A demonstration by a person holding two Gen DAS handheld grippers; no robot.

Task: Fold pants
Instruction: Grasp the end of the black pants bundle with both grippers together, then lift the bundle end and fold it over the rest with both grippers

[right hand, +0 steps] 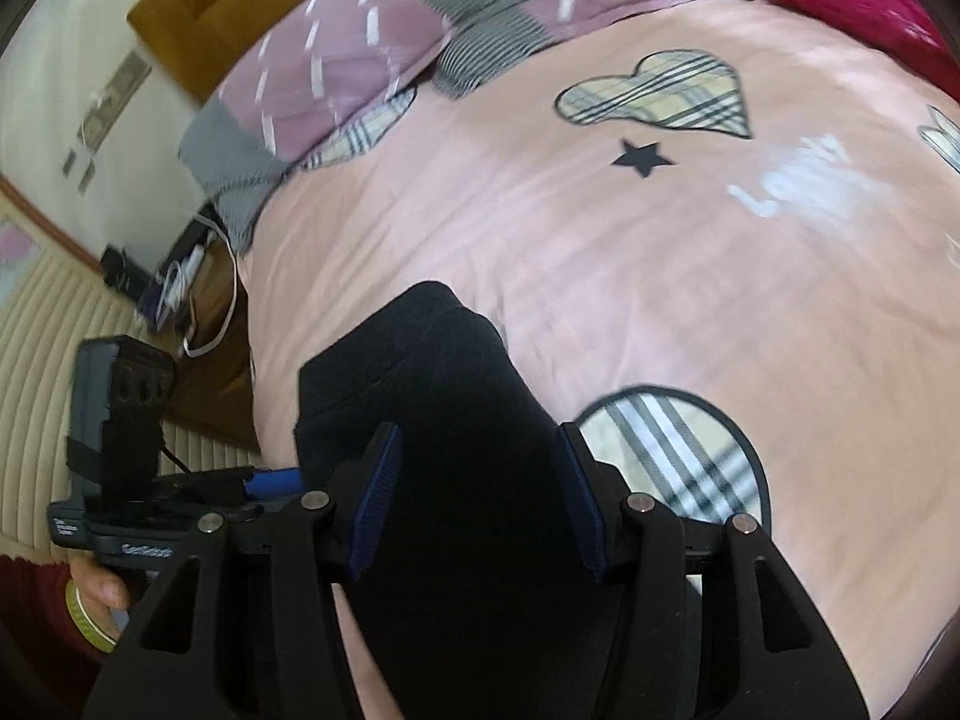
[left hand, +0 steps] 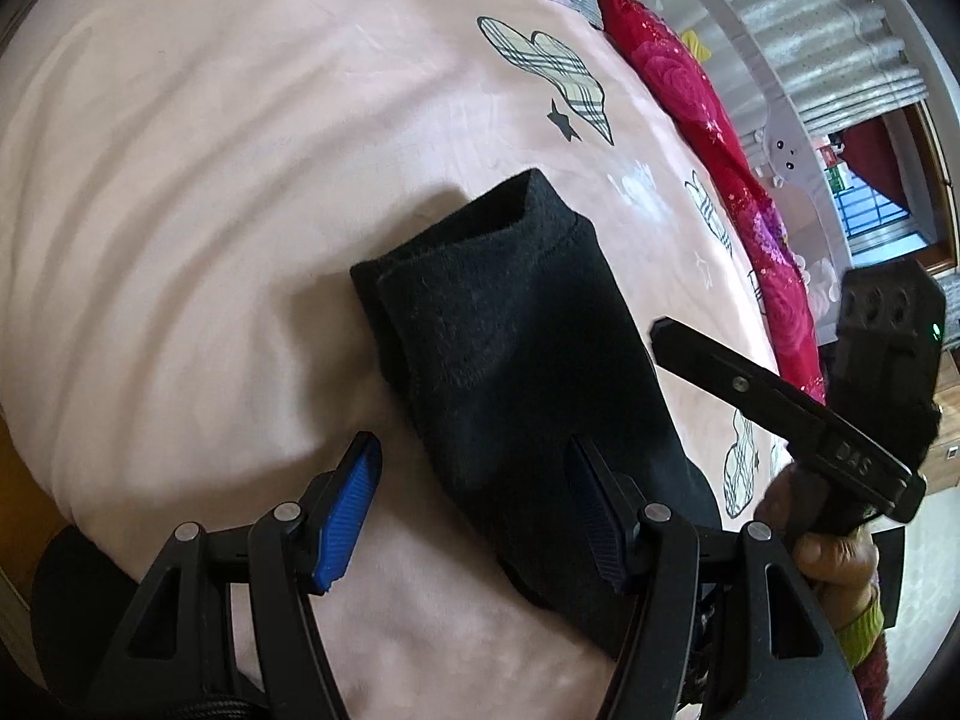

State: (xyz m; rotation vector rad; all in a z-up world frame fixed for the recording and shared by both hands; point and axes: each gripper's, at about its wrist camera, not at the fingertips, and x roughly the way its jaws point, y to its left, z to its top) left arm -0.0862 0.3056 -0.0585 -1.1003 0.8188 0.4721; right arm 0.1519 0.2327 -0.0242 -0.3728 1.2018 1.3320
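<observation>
Pants (left hand: 516, 372): black, lying on the pink bed cover (left hand: 198, 192) as a narrow, layered bundle; a hemmed open end points away toward the plaid heart print (left hand: 552, 66).
Progress: judged well along, since the cloth is already doubled into a compact strip; whether one more fold is wanted I cannot tell.
Left gripper (left hand: 474, 510): jaws apart, one blue pad (left hand: 351, 510) over bare cover, the other over the near part of the pants; nothing clamped.
Right gripper (right hand: 477, 504): jaws apart, straddling the black cloth (right hand: 444, 420) with a pad at each side; contact cannot be told, as this view is blurred.
Left to do: probably a last smoothing or a final fold, then letting go.
Surroundings: pillow (right hand: 336, 72) at the bed's head, red blanket (left hand: 708, 120) along the far side.
</observation>
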